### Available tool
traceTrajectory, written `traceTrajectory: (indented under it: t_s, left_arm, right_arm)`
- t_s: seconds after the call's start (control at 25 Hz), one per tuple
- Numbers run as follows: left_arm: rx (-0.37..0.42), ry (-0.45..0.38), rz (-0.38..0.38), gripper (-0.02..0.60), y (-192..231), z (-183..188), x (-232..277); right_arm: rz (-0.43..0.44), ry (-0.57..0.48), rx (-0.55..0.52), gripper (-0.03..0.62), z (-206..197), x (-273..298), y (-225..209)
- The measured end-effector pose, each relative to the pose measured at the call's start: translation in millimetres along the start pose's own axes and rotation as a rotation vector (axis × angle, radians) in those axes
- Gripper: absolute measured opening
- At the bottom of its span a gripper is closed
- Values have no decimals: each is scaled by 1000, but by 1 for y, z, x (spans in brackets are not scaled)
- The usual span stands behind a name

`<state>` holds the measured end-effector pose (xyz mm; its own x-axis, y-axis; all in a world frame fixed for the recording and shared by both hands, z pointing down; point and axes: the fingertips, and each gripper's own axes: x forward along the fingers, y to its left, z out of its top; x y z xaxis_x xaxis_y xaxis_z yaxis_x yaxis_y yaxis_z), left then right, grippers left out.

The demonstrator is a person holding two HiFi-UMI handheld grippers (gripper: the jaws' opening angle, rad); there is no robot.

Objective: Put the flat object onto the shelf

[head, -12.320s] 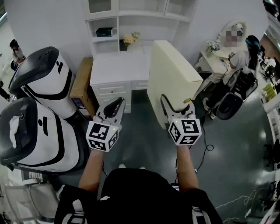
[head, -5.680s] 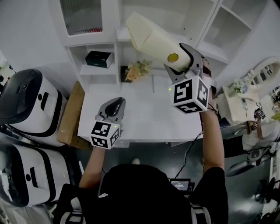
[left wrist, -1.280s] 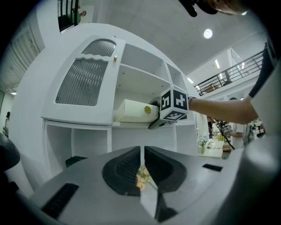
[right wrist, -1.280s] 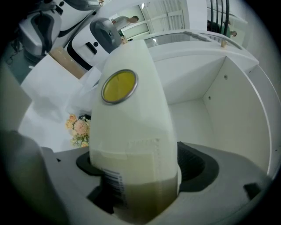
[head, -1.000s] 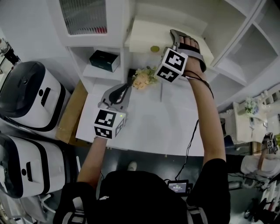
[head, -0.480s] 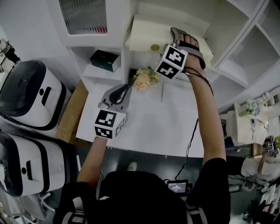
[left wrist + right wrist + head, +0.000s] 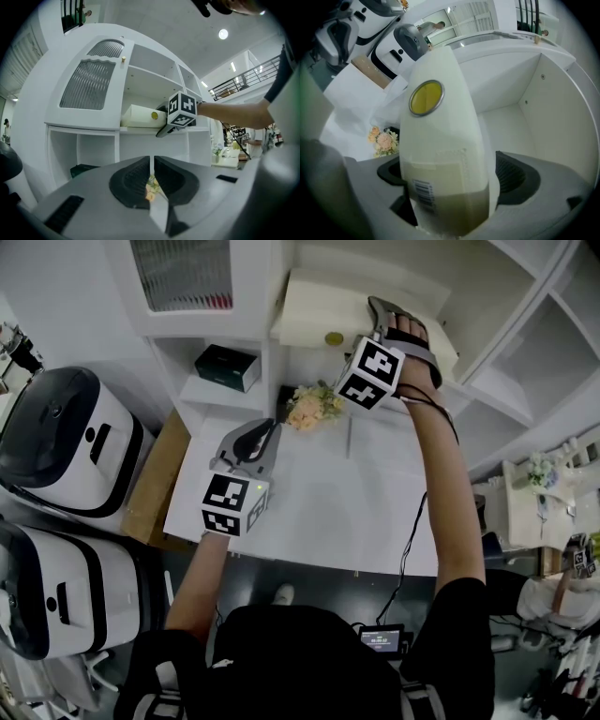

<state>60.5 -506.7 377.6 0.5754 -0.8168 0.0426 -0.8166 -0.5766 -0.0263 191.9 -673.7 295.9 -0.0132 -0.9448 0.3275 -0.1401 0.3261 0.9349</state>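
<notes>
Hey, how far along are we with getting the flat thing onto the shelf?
Nearly done. The flat object already lies on the shelf. In hand: the right gripper has just been opening its jaws, with the object between them and a gap at one pad. Left to do: draw it clear. The left gripper is shut, empty.

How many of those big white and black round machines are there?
2. One machine stands left of the desk, the other machine just below it in the head view. More may sit out of frame.
</notes>
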Motion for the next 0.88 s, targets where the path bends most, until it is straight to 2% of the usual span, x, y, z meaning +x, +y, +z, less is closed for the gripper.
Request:
traceTrajectory:
  t_s: [0.36,0.88]
  left_arm:
    - [5,-14,-2,28,1,6,-8]
    - [21,-40,-28,27,-8,20,-31]
  right_arm:
    - [3,-33,34,499,6,-19,1]
    - [-25,-49,179,497,2,-68,5]
